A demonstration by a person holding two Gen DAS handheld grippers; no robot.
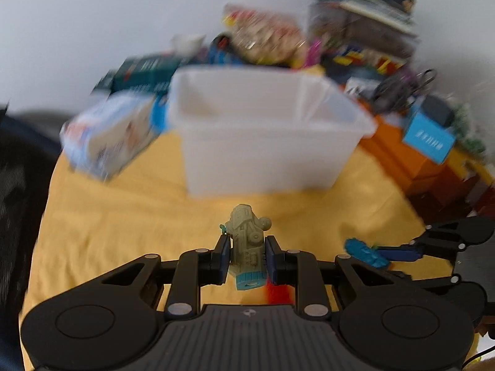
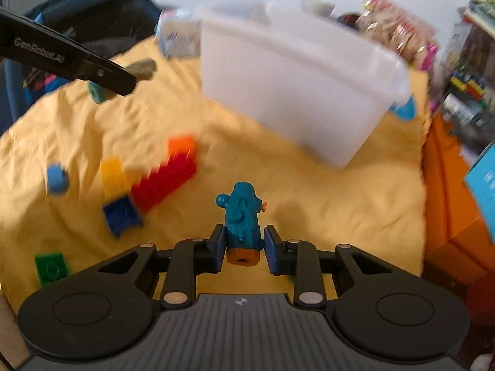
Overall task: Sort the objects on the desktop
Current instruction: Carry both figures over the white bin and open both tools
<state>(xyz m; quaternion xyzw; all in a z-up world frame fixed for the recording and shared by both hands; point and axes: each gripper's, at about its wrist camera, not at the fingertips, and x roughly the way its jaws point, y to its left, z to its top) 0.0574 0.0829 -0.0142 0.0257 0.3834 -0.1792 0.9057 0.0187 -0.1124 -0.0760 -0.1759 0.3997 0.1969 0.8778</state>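
Yellow cloth (image 2: 309,204) is still carrying loose bricks (image 2: 164,182) short of the white bin (image 2: 294,92); the left gripper (image 1: 247,255) is clamping a grey-green toy (image 1: 247,241), the right gripper (image 2: 243,247) a teal toy (image 2: 241,219), neither binned.

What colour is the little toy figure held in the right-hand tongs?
Teal-blue toy figure with an orange base, clearest in the right wrist view.

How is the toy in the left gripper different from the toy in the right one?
The left gripper's toy is pale olive with a light blue base; the right gripper's toy is teal with an orange base. The olive one has a small teal nub, the teal one an orange nub. Both are small molded figures standing up between the fingers.
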